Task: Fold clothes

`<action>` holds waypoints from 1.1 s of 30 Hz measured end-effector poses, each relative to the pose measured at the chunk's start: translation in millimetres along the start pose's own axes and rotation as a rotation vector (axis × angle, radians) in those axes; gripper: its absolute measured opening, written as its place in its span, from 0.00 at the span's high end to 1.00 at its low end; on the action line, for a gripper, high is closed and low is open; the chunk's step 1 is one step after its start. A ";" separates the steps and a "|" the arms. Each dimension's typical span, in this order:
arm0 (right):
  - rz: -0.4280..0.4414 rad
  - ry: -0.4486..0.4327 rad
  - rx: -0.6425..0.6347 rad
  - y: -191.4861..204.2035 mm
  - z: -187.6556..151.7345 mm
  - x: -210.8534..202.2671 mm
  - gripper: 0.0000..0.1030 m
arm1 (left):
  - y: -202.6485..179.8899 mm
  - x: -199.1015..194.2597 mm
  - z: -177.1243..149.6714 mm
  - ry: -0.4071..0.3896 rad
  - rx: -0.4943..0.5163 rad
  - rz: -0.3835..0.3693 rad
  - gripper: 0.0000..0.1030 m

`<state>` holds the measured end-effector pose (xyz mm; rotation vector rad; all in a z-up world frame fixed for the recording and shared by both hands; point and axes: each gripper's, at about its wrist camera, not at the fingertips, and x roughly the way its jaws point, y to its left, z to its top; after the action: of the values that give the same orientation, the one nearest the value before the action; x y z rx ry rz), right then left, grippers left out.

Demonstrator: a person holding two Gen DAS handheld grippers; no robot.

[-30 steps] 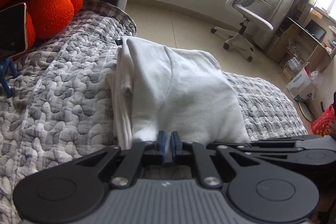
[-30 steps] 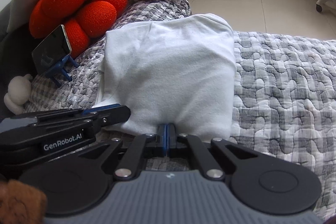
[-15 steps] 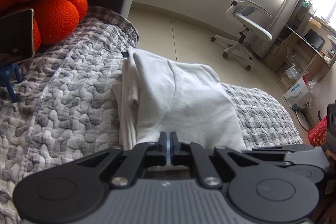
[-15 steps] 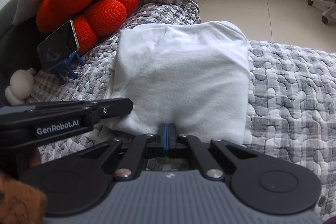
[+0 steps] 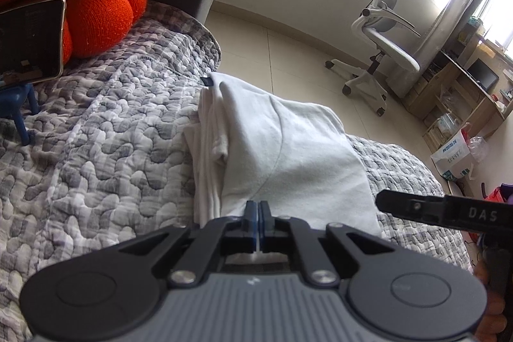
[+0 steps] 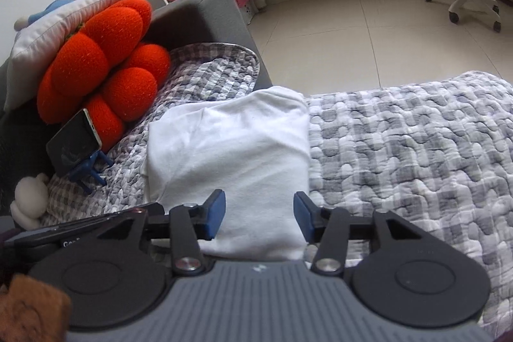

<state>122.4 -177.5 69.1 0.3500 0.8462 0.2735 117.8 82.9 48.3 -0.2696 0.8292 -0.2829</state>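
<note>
A folded white garment lies on the grey checked quilt, its stacked layers showing along its left side in the left wrist view. My left gripper is shut at the garment's near edge, with a thin strip of white cloth between its blue pads. My right gripper is opening; its blue fingertips stand apart over the near edge and do not press the cloth. One of its black fingers pokes in from the right in the left wrist view.
An orange puffy cushion and a phone on a blue stand sit at the sofa's left end by the grey armrest. A white office chair stands on the tiled floor beyond. A desk and boxes are at far right.
The right gripper's jaws have gone from shut on the garment's near edge to apart, letting the cloth go, and it has drawn back and up a little. The left gripper stays shut.
</note>
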 end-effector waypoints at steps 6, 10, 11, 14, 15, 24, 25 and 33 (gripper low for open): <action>0.013 0.085 0.176 -38.5 -6.3 10.2 0.50 | 0.0 2.0 0.6 0.002 -0.005 0.007 0.97; 0.095 0.096 0.255 -46.3 -10.1 18.0 0.49 | 2.6 2.8 1.3 0.004 -0.020 0.002 0.97; 0.116 0.097 0.273 -47.9 -10.9 19.8 0.49 | 3.2 2.8 1.5 0.005 -0.023 0.000 0.97; 0.166 0.093 0.247 -42.5 -12.7 25.6 0.48 | 5.5 2.4 2.2 0.006 -0.042 -0.007 0.97; 0.162 0.080 0.218 -39.0 -12.9 26.9 0.48 | 6.6 2.2 2.4 0.006 -0.050 -0.010 0.97; 0.230 0.010 0.217 -41.9 -17.1 33.9 0.45 | 15.9 5.4 3.1 0.012 -0.124 -0.055 0.97; 0.243 0.012 0.218 -41.5 -16.9 33.6 0.45 | 17.0 5.6 3.4 0.013 -0.131 -0.058 0.97; 0.301 0.035 0.264 -47.6 -16.8 31.5 0.46 | 23.9 5.7 3.4 0.017 -0.166 -0.086 0.97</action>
<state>134.0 -205.8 18.1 0.7237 0.8649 0.4501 127.3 103.6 38.4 -0.4590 0.8603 -0.2975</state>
